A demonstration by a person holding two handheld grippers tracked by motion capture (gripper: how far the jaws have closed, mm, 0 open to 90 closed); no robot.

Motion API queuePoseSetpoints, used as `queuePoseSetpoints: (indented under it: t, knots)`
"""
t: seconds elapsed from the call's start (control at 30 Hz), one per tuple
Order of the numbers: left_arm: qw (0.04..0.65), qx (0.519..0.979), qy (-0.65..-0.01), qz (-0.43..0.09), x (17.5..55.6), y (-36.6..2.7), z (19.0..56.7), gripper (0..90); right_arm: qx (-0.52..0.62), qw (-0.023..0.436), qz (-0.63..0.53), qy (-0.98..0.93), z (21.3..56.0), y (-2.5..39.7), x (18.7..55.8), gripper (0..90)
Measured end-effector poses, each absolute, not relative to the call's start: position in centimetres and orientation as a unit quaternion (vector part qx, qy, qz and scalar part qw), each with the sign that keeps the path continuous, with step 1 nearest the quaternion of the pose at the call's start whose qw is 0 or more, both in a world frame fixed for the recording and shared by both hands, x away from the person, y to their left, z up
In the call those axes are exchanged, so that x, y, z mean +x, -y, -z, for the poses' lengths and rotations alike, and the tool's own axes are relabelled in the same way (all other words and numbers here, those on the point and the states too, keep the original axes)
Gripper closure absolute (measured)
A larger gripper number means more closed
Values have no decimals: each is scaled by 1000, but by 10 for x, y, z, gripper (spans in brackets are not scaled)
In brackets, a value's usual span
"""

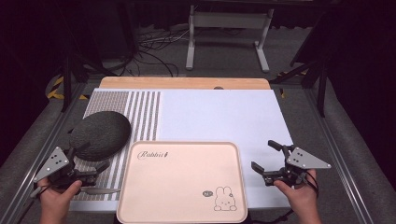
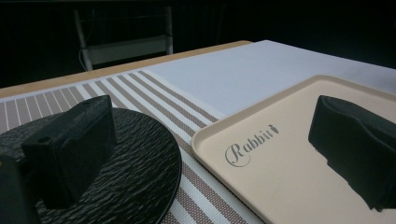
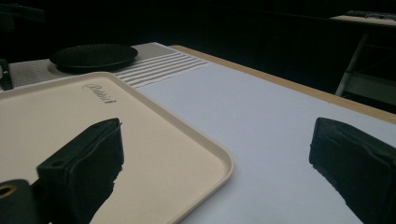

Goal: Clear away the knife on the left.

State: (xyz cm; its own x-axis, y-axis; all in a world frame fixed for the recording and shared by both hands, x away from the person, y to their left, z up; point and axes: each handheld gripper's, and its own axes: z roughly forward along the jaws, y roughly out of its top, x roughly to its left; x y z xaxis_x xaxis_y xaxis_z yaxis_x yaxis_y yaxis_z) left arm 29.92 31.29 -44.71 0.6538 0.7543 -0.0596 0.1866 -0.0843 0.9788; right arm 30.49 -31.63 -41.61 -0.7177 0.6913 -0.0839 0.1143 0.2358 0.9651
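A person's left gripper point(image 1: 88, 169) hovers with its jaws apart at the near edge of a dark plate point(image 1: 100, 134) lying on a striped mat point(image 1: 140, 112), while the right gripper point(image 1: 270, 161), jaws also apart and holding nothing, waits over the white sheet point(image 1: 219, 114) just right of a beige tray point(image 1: 182, 182). The work looks to be at its opening step: next, the left jaws would need to close on the plate's rim to lift it toward the tray.

Beyond the table
A white metal stand point(image 1: 229, 29) sits at upper centre, with loose cables point(image 1: 156, 46) on the floor just left.
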Motion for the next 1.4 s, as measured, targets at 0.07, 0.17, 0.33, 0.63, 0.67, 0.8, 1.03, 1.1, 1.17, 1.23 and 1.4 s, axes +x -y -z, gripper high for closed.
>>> queuePoseSetpoints:
  t: [0.07, 0.17, 0.33, 0.63, 0.67, 0.8, 1.03, 1.1, 1.17, 1.23, 1.4]
  knots:
    - [595, 690, -341, -232, 300, -314, 446, 13, 274, 256, -553, -744, 419, 316, 305, 41]
    - [595, 694, -337, -228, 300, -313, 446, 9, 275, 252, -552, -746, 420, 314, 305, 41]
    - [590, 700, -333, -227, 301, -311, 447, 8, 277, 251, -551, -746, 420, 314, 306, 41]
    - [588, 706, -328, -219, 302, -309, 446, 8, 283, 248, -554, -742, 423, 316, 307, 38]
    - [585, 709, -327, -218, 302, -308, 446, 9, 282, 248, -554, -743, 423, 316, 307, 38]
    - [585, 711, -324, -217, 303, -306, 447, 8, 283, 247, -554, -743, 423, 316, 308, 37]
    - [577, 719, -326, -207, 304, -305, 444, 10, 282, 246, -555, -743, 423, 315, 309, 37]
    - [573, 730, -322, -190, 306, -304, 440, 16, 283, 246, -554, -744, 422, 316, 308, 37]
    - [559, 744, -316, -185, 307, -304, 438, 23, 283, 247, -556, -741, 421, 317, 308, 38]
    - [548, 756, -313, -175, 310, -304, 436, 25, 283, 247, -554, -743, 421, 317, 309, 38]
    - [507, 792, -296, -167, 317, -305, 429, 30, 283, 245, -550, -747, 422, 315, 309, 38]
